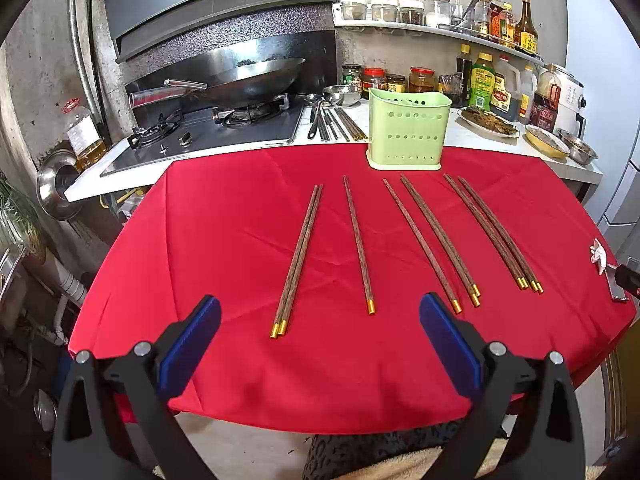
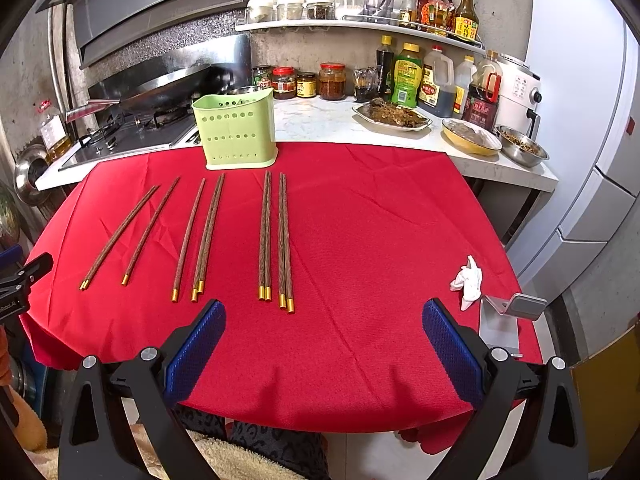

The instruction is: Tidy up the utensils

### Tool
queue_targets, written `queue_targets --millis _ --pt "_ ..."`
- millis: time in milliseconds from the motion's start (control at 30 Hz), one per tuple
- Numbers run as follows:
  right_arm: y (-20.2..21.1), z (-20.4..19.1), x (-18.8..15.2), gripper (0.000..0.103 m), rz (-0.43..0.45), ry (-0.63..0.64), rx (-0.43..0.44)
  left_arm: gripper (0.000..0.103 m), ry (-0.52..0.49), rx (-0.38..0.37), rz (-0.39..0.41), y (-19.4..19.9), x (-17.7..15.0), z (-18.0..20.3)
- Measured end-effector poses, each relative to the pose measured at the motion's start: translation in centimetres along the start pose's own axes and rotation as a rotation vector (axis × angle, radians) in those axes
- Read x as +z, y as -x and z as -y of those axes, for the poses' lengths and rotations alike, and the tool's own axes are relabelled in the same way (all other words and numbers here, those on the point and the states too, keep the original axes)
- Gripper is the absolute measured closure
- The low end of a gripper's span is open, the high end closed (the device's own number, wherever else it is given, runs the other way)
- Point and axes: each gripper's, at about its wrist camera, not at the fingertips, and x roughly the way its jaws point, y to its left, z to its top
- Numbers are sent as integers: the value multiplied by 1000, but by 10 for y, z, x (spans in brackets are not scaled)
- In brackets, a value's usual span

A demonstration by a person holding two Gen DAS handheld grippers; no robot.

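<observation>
While untouched, chopsticks point(image 1: 358, 245) beside holder point(image 1: 408, 129)

A tabletop point(image 2: 360, 240) covered in red cloth. Ten wooden chopsticks point(image 2: 275, 236) lie on it in loose rows, gold tips toward the viewer. A green perforated holder point(image 2: 236, 134) stands at its far edge. A crumpled white tissue point(image 2: 468, 280) lies at the right.

red tablecloth point(image 2: 360, 240) | crumpled white tissue point(image 2: 468, 282) near right edge | wok point(image 1: 248, 80) on gas stove point(image 1: 224, 128) | sauce bottles point(image 2: 420, 76), possibly oils
</observation>
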Motion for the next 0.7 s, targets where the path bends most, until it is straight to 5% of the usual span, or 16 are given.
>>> queue_targets --millis 700 --pt "2 1 1 6 6 -1 -4 6 2 0 15 4 4 -2"
